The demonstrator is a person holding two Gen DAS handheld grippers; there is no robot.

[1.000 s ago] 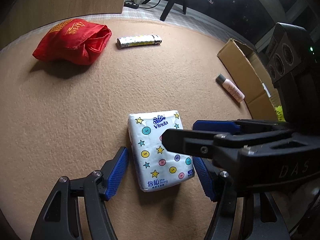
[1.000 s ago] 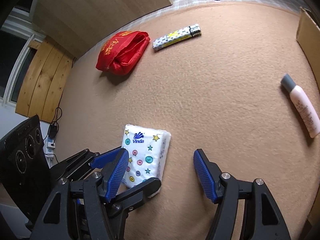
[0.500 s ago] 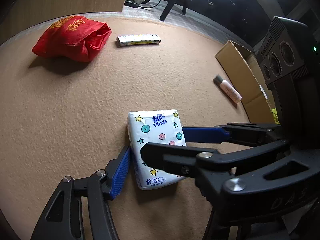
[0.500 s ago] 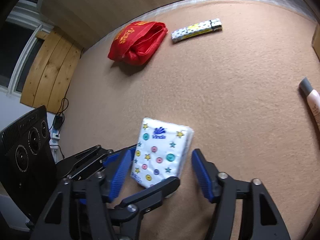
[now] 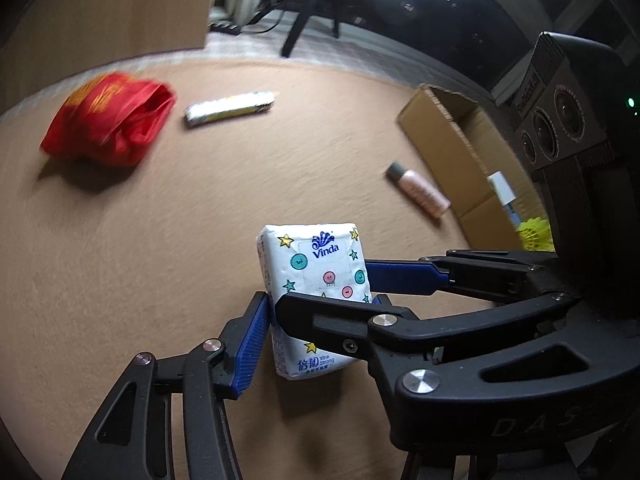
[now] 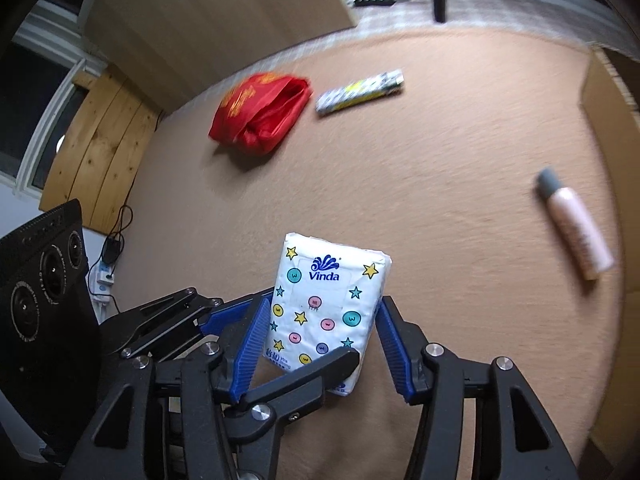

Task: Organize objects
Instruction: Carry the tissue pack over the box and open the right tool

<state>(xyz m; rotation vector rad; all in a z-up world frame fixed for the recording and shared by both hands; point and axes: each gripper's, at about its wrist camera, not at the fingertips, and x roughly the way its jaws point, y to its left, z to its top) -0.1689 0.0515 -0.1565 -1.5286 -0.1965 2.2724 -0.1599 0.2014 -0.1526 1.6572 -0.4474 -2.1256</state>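
Observation:
A white Vinda tissue pack [image 5: 320,264] with coloured stars and dots is held clear of the tan surface, tilted up on end. Both grippers grasp it from the near side, their fingers crossing. My left gripper [image 5: 316,332] has its jaws closing, its left blue pad pressed on the pack's left edge; the other pad is mostly hidden behind the right gripper's black finger. In the right wrist view the tissue pack [image 6: 324,292] sits between both blue pads of my right gripper [image 6: 320,342], which is closing and pressing on its two long sides.
A red cloth pouch [image 5: 108,120] and a patterned lighter [image 5: 230,108] lie at the far left. A pink bottle [image 5: 420,194] with a grey cap lies beside an open cardboard box [image 5: 452,136] on the right, with a yellow shuttlecock [image 5: 534,234] inside.
The pack lay flat between open fingers a second ago. Both grippers have closed on it and lifted it, and it now tilts upright above the surface.

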